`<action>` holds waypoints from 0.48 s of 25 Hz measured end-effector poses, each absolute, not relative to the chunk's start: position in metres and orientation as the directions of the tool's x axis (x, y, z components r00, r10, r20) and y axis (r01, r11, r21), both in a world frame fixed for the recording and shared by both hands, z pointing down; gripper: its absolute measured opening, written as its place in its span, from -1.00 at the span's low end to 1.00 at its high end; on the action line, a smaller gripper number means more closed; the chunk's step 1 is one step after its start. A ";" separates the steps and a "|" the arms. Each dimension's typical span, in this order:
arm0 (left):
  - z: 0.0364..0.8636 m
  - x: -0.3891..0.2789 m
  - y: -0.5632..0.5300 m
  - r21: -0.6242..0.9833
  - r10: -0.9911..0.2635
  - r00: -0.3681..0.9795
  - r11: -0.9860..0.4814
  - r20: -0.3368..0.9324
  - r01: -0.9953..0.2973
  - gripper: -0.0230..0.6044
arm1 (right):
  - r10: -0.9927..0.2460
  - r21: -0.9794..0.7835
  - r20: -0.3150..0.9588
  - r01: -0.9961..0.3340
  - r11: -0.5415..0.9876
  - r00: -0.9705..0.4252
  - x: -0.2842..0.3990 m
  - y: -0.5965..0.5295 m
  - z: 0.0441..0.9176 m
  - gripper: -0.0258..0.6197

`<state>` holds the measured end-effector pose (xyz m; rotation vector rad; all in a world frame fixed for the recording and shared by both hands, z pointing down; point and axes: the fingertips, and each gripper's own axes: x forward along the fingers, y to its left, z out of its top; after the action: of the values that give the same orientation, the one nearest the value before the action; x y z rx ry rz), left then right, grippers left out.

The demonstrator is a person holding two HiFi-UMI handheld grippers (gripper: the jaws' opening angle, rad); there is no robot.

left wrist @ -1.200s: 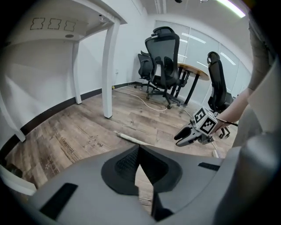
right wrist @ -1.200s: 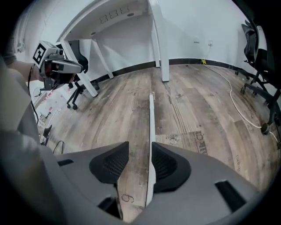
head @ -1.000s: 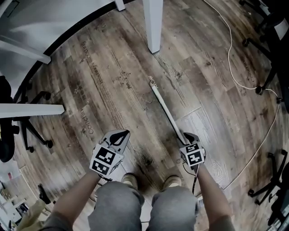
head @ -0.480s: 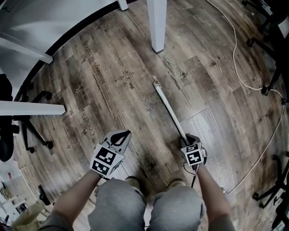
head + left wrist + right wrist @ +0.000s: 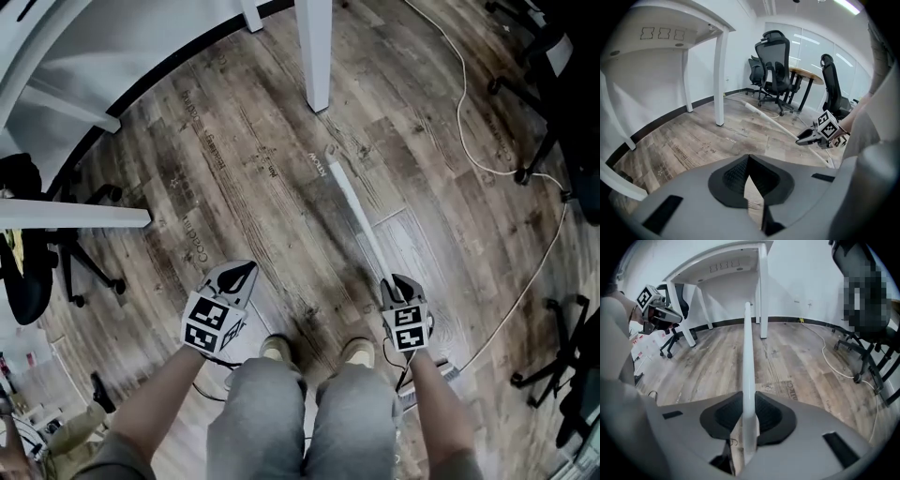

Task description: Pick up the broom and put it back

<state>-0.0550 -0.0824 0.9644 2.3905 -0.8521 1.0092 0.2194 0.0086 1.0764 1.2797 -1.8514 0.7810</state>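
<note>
While the right gripper (image 5: 749,404) jaws close on the broom (image 5: 748,348), pads against its pole, it runs straight ahead toward a desk leg (image 5: 314,56). Left gripper (image 5: 240,275) alongside, jaws together, empty.

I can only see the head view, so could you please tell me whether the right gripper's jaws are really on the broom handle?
Observer: Yes. The right gripper view shows the right gripper closing its jaws, pads touching both sides of the white broom handle.
Operator: Thanks. And the other one?
Observer: The left gripper has its jaws together, with nothing between them.
Operator: What stands beyond the handle?
Observer: The left gripper view shows a round wooden table with black office chairs.
</note>
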 end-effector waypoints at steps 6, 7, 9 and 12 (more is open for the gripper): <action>0.854 -0.049 -0.069 0.075 -0.435 0.559 -0.739 0.706 -0.670 -0.88 | -0.572 0.005 0.803 -0.959 0.283 -0.164 0.242 0.046 0.964 -0.62; 0.834 -0.049 -0.067 0.052 -0.461 0.557 -0.736 0.691 -0.674 -0.88 | -0.581 0.013 0.798 -0.961 0.278 -0.157 0.245 0.053 0.946 -0.62; 0.797 -0.051 -0.063 0.036 -0.491 0.559 -0.729 0.668 -0.684 -0.88 | -0.599 0.027 0.789 -0.965 0.260 -0.139 0.252 0.063 0.910 -0.62; 0.752 -0.051 -0.051 0.051 -0.489 0.577 -0.733 0.655 -0.678 -0.88 | -0.626 0.034 0.770 -0.972 0.232 -0.123 0.257 0.073 0.859 -0.63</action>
<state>-0.0514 -0.0513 0.7519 2.5147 -0.9579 0.9114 0.2573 0.0725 0.8589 1.4705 -1.8332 0.6543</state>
